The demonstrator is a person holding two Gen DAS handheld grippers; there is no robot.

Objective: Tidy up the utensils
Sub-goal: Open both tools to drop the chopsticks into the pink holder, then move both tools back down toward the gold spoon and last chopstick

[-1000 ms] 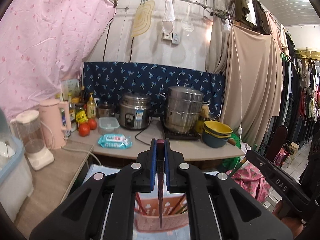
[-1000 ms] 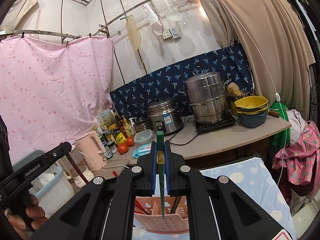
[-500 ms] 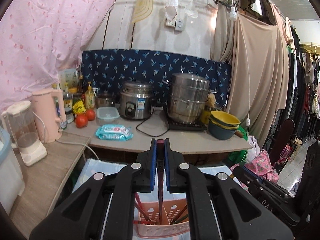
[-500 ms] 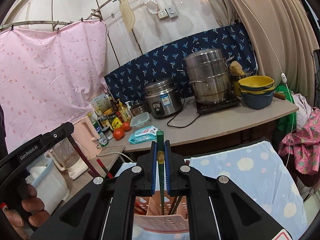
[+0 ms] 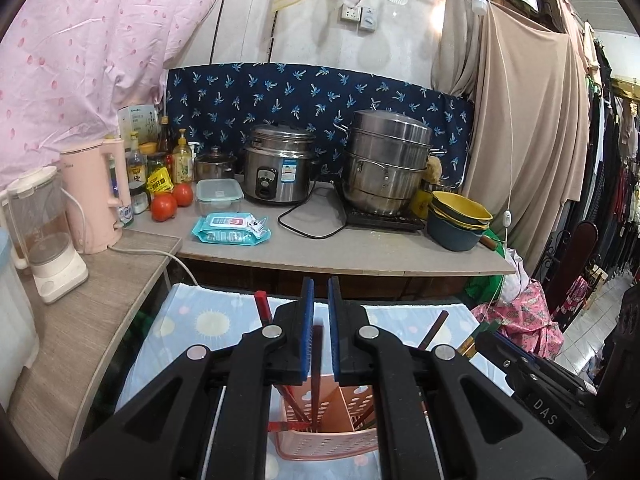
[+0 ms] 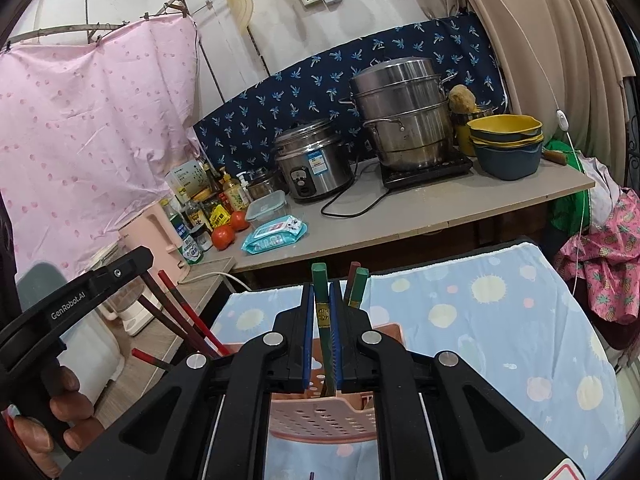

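Observation:
A pink perforated utensil basket [image 5: 326, 438] stands on a blue patterned cloth [image 5: 208, 320]; it also shows in the right wrist view [image 6: 322, 414]. My left gripper [image 5: 318, 300] is open just above it, and a dark red chopstick [image 5: 317, 364] stands loose between its jaws, down in the basket. Several red chopsticks [image 5: 262, 308] lean in the basket's left compartment. My right gripper [image 6: 320, 304] is open, with a green chopstick [image 6: 322, 304] between its jaws, tip in the basket. Another green chopstick [image 6: 358, 286] stands beside it.
A counter [image 5: 360, 248] behind holds a rice cooker [image 5: 278, 170], steamer pot [image 5: 386, 162], stacked bowls [image 5: 458, 218], wipes pack [image 5: 230, 230], tomatoes [image 5: 164, 206] and bottles. A pink kettle [image 5: 98, 194] and blender [image 5: 44, 236] stand on the left shelf.
Both grippers came down toward the basket and their jaws opened. The red chopstick slid down out of the left jaws into the basket; the green one sank lower.

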